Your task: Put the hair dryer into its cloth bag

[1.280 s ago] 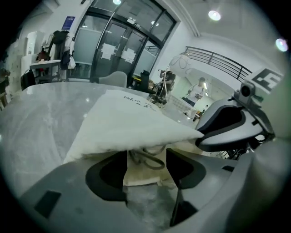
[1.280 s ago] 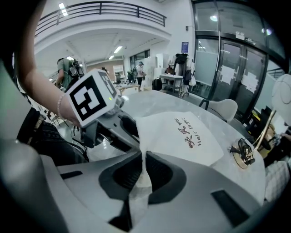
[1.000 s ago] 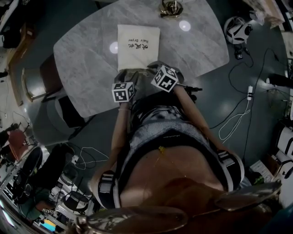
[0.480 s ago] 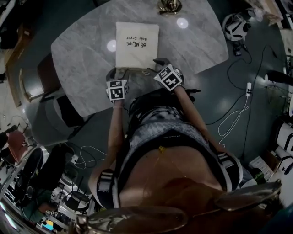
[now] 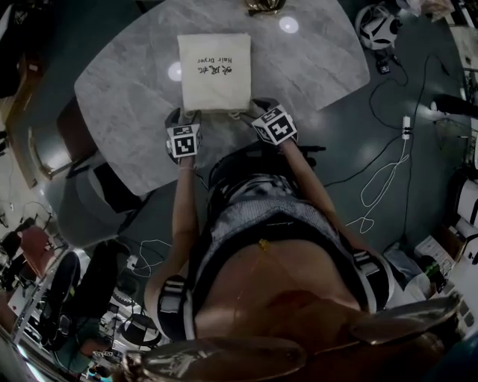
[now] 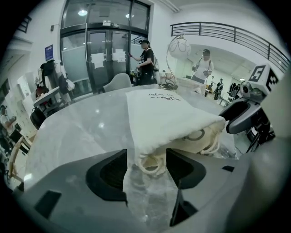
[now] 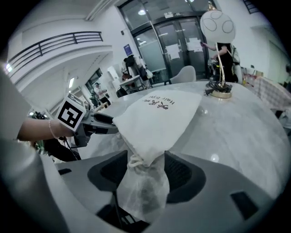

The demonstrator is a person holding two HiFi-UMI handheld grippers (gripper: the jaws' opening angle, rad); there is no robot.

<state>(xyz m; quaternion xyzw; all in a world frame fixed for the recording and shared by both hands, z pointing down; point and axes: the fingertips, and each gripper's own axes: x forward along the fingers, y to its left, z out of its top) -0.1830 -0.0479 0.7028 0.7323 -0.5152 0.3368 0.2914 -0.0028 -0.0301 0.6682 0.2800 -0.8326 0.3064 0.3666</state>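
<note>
A cream cloth bag (image 5: pixel 214 71) printed "Hair Dryer" lies flat on the marble table (image 5: pixel 119 82), its mouth towards me. No hair dryer shows in any view. My left gripper (image 5: pixel 180 118) is at the bag's near left corner. It is open, with the corner and drawstring (image 6: pixel 150 164) lying between its jaws (image 6: pixel 146 168). My right gripper (image 5: pixel 258 109) is at the near right corner. Its jaws are opening, and the bag's gathered corner (image 7: pixel 138 159) lies loose between them (image 7: pixel 143 170). Each gripper view shows the other gripper beside the bag (image 6: pixel 245 113) (image 7: pixel 97 124).
A brass wire ornament (image 5: pixel 263 6) stands at the table's far edge, just past the bag. Chairs (image 5: pixel 75 127) sit at the table's left side. Cables (image 5: pixel 381 186) trail on the floor to the right. People (image 6: pixel 145 54) stand by the glass doors in the background.
My left gripper has moved left and forward to the bag's near left corner. The right gripper has rolled and stayed at the near right corner.
</note>
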